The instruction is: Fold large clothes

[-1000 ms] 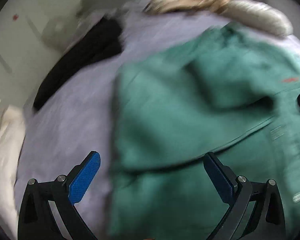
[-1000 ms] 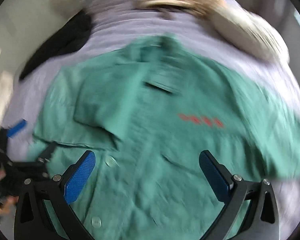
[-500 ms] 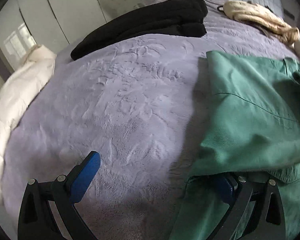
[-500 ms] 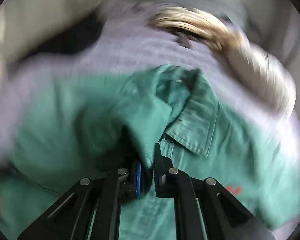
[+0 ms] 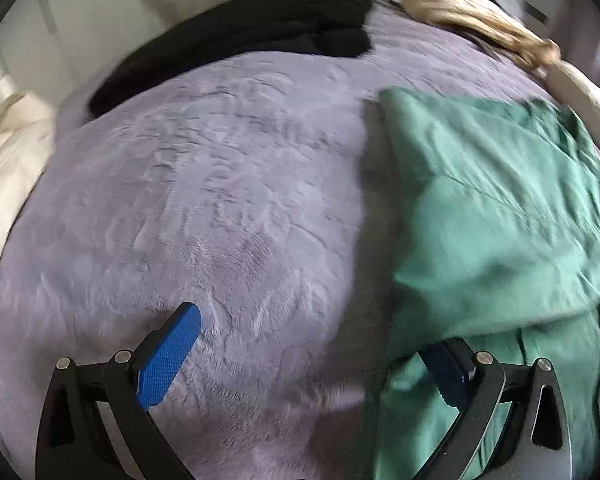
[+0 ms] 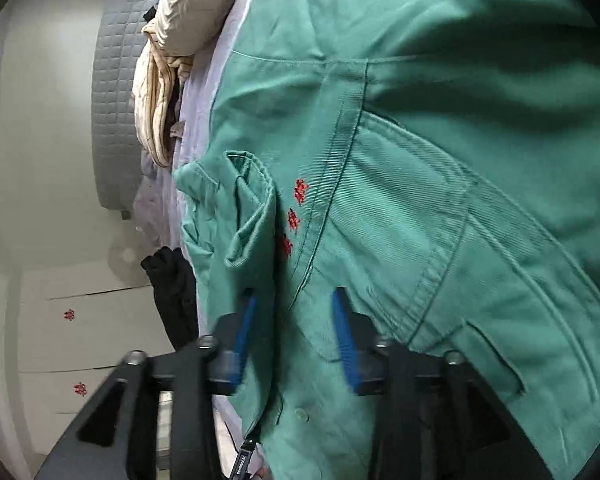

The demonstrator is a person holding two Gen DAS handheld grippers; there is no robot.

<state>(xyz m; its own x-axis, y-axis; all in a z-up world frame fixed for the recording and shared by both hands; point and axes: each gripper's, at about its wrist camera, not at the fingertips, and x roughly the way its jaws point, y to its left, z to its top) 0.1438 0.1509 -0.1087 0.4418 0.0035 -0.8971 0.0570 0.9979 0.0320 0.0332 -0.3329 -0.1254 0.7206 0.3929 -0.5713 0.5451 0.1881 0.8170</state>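
A large green work shirt (image 5: 500, 216) with red embroidery lies on a lilac bedspread (image 5: 219, 208). In the left wrist view it fills the right side, one panel folded over. My left gripper (image 5: 312, 356) is open; its right finger is under the shirt's folded left edge, its left finger over bare bedspread. In the right wrist view the shirt (image 6: 440, 200) fills the frame, seen sideways. My right gripper (image 6: 293, 332) is partly open with a fold of the shirt near the collar between its blue pads (image 6: 346, 340).
A black garment (image 5: 235, 36) lies at the far side of the bed. A beige quilted jacket (image 5: 484, 28) lies at the far right. A cream duvet (image 5: 3, 168) hangs at the left edge. A grey headboard (image 6: 111, 92) and white cupboards (image 6: 79, 320) stand behind.
My right gripper has gone from tightly shut on the shirt by the collar to partly open and has rolled sideways. My left gripper stays at the shirt's left edge, shifting slightly.
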